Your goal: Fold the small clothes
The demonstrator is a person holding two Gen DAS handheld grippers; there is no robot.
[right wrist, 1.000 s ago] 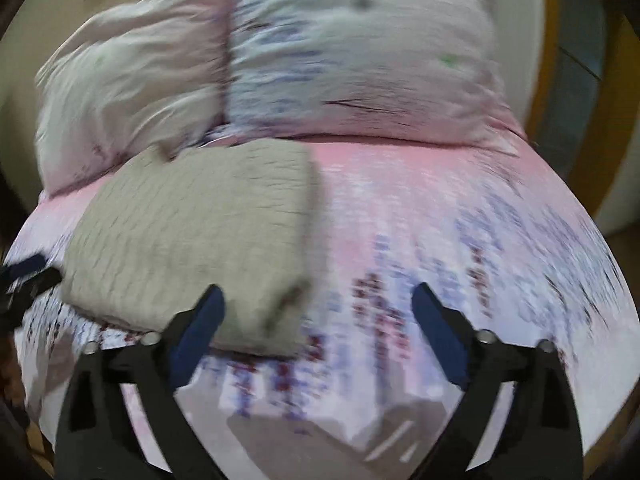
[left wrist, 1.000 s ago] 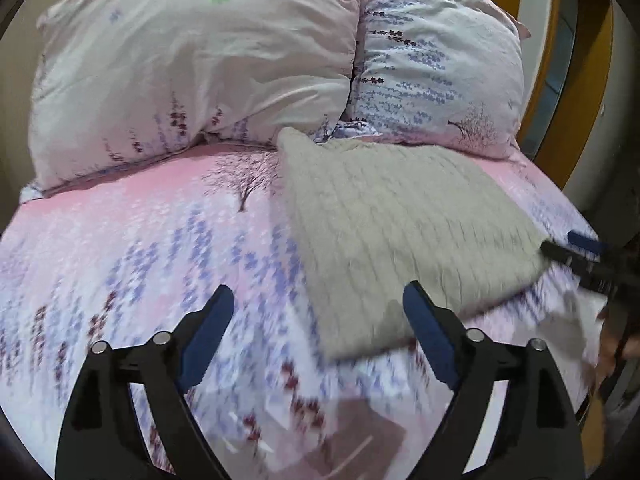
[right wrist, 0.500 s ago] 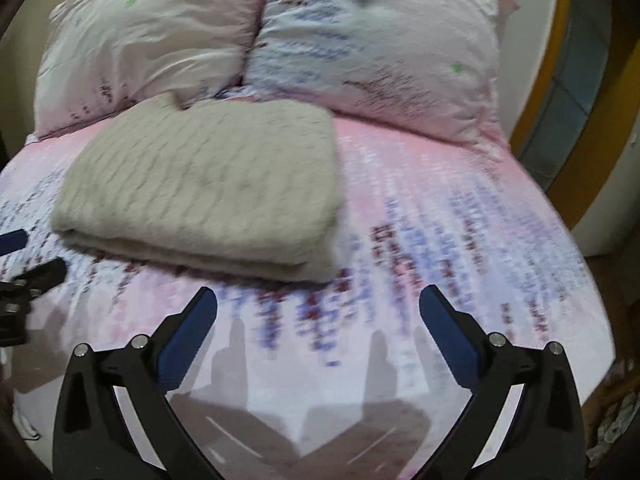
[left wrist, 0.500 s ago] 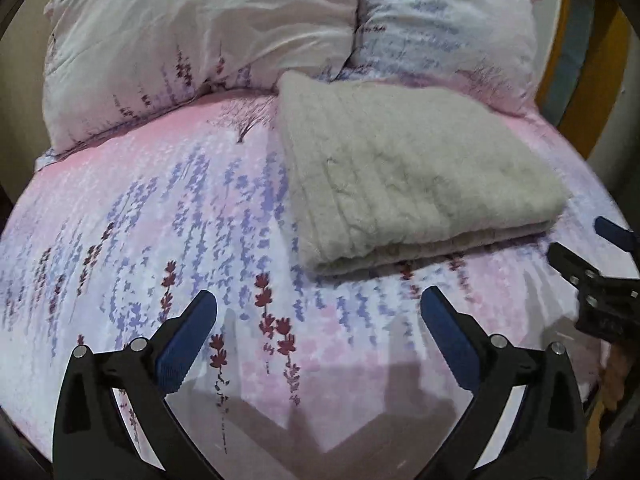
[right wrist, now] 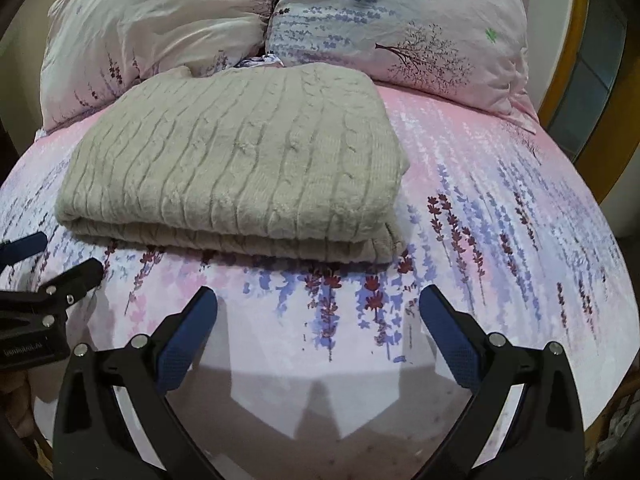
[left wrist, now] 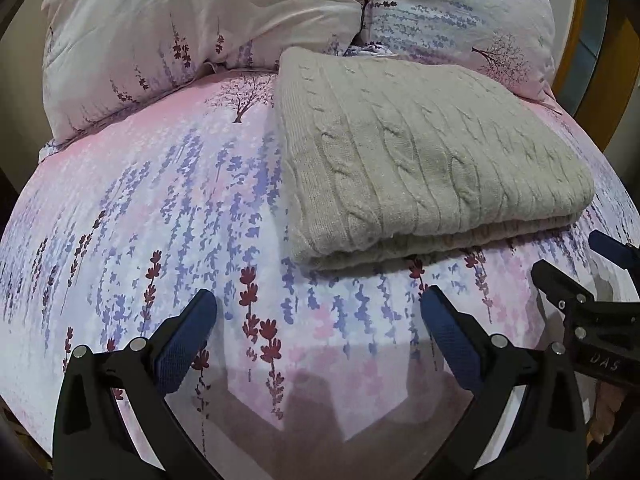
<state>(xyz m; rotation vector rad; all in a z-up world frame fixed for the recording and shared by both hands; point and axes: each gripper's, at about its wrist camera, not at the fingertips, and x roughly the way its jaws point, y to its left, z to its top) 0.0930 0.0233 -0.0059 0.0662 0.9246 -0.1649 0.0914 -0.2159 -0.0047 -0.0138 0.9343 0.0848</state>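
Note:
A beige cable-knit sweater (left wrist: 424, 160) lies folded in a neat rectangle on the bed, its folded edge toward me; it also shows in the right wrist view (right wrist: 236, 160). My left gripper (left wrist: 318, 316) is open and empty, hovering over the bedsheet just short of the sweater's near left corner. My right gripper (right wrist: 318, 316) is open and empty, in front of the sweater's near right corner. Each gripper shows at the edge of the other's view: the right one (left wrist: 588, 272) and the left one (right wrist: 48, 260).
The bed has a pink and lilac floral sheet (left wrist: 152, 216). Two matching pillows (left wrist: 200, 28) (left wrist: 460, 8) lie behind the sweater. A yellow wooden frame (right wrist: 568, 80) and wall stand at the right.
Both grippers have drawn back from the sweater toward the near edge of the bed and steadied. The sweater stays folded and still.

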